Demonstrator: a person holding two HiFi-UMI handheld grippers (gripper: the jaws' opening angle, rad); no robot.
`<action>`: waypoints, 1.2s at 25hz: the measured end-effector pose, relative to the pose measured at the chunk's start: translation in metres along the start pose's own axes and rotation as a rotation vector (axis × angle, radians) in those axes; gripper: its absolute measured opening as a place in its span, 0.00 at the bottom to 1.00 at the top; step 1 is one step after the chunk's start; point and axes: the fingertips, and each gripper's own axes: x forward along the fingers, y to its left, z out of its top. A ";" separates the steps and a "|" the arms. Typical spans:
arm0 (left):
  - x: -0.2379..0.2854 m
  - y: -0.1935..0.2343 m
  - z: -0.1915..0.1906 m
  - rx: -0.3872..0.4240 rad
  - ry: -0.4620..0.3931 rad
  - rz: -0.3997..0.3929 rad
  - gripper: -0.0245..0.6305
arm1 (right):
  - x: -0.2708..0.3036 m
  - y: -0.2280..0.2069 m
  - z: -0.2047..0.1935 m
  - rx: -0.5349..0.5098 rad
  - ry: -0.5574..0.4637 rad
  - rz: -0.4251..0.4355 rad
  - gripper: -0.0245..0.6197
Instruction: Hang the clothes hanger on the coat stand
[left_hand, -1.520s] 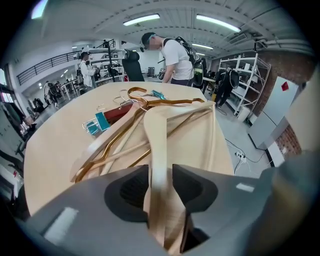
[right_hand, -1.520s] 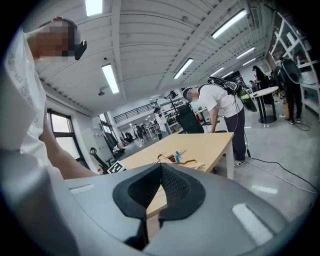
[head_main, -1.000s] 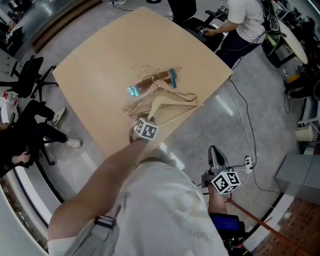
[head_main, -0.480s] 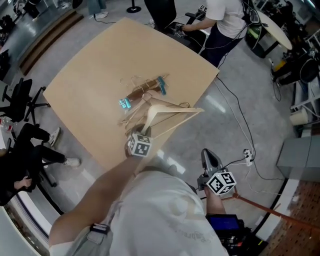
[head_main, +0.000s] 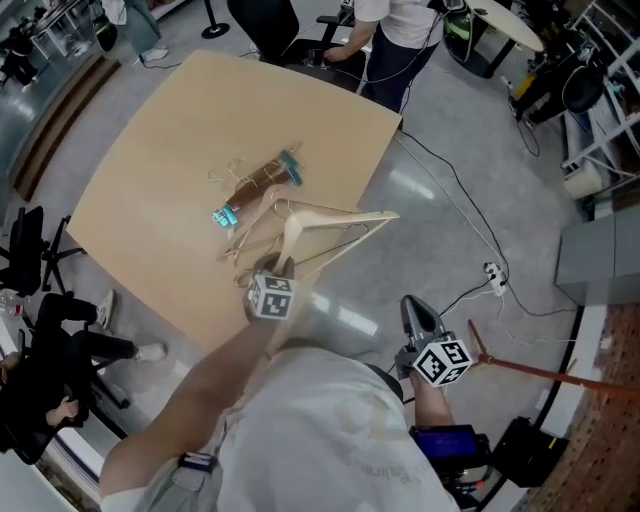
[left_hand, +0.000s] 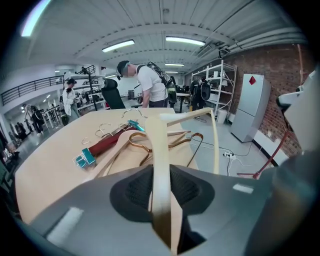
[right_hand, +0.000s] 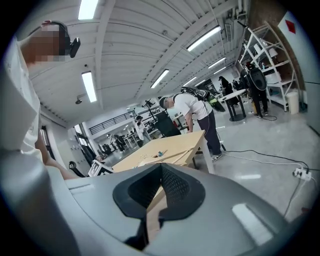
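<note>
My left gripper (head_main: 283, 265) is shut on a pale wooden hanger (head_main: 330, 222), held by one arm above the near edge of the tan table (head_main: 150, 170). In the left gripper view that arm (left_hand: 159, 150) runs straight between the pads of the left gripper (left_hand: 161, 200). My right gripper (head_main: 412, 305) hangs low beside my body, over the floor, shut and empty; the right gripper view shows its pads (right_hand: 172, 187) close together. A reddish-brown pole (head_main: 540, 373) slants across the floor at right; I cannot tell whether it belongs to the coat stand.
On the table lie a brown hanger with teal clips (head_main: 255, 185) and thin wire hangers (left_hand: 165, 142). A person (head_main: 390, 20) stands at the far table edge. A chair and legs (head_main: 60, 330) are at left. A cable and power strip (head_main: 492, 275) lie on the floor.
The left gripper has raised the pale hanger off the pile and drawn it toward the table's near edge. The right gripper has kept its place.
</note>
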 end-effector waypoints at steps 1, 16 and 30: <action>0.001 -0.001 0.001 0.011 0.004 0.002 0.18 | -0.004 -0.002 0.002 0.001 -0.009 -0.005 0.06; -0.035 -0.081 0.045 0.142 -0.110 0.001 0.18 | -0.119 -0.064 0.003 0.042 -0.128 -0.078 0.06; -0.075 -0.323 0.073 0.451 -0.307 -0.354 0.18 | -0.277 -0.132 -0.019 0.050 -0.289 -0.256 0.06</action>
